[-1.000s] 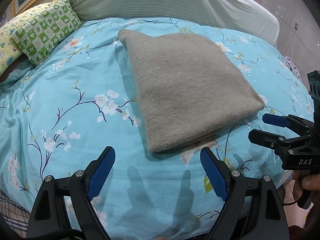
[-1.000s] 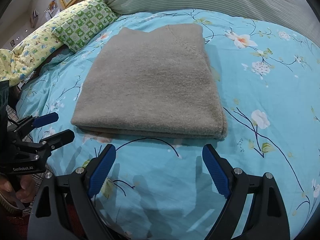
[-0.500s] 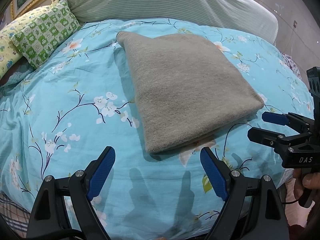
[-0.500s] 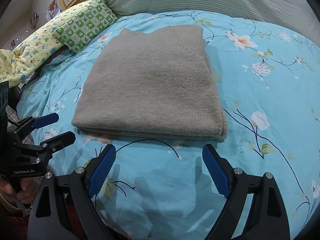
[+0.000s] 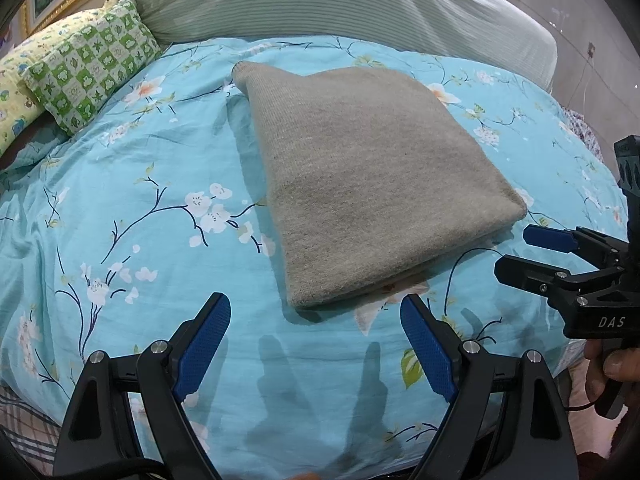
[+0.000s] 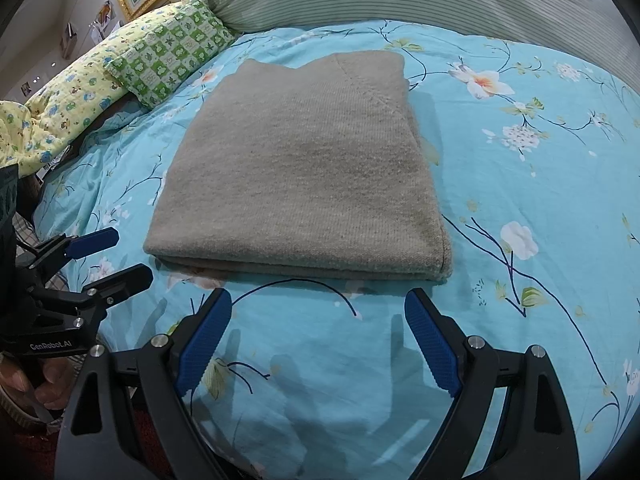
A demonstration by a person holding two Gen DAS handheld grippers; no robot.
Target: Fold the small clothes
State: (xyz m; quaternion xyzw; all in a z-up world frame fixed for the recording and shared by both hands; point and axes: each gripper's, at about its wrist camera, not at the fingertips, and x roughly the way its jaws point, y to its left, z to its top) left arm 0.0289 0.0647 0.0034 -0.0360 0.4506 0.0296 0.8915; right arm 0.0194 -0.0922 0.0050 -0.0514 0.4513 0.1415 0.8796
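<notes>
1. Spread across nearly the whole scene is a turquoise cotton bedsheet printed with white blossoms and dark branches (image 5: 132,184), slightly wrinkled and covering a bed.

2. Behind it, along the far edge, lies a long bolster in pale green-and-white pinstriped fabric (image 5: 340,0).

3. At the far left of the bed rest a yellow quilted cushion with small blue and green prints (image 6: 76,92) and, leaning against it, a square green-and-white checked pillow (image 5: 92,76).

4. Folded into a flat, roughly square stack, a grey-beige knitted woollen garment (image 6: 304,168) lies in the middle of the sheet; its doubled edge faces both cameras, and one far corner sticks out in a rounded point in the left wrist view.

5. Just short of the garment's near edge hangs the left black two-finger gripper with blue ribbed pads (image 5: 316,332), its jaws standing wide apart with nothing between them but bare sheet; it touches no cloth.

6. Beside it, the right black two-finger gripper with blue ribbed pads (image 6: 320,332) hangs the same way, jaws spread wide and empty, clear of the garment.

7. Fingers of the person's right hand (image 5: 612,364) wrap that tool's handle.

8. In the right wrist view, the person's left hand (image 6: 36,380) grips the other handle at the bed's edge.
</notes>
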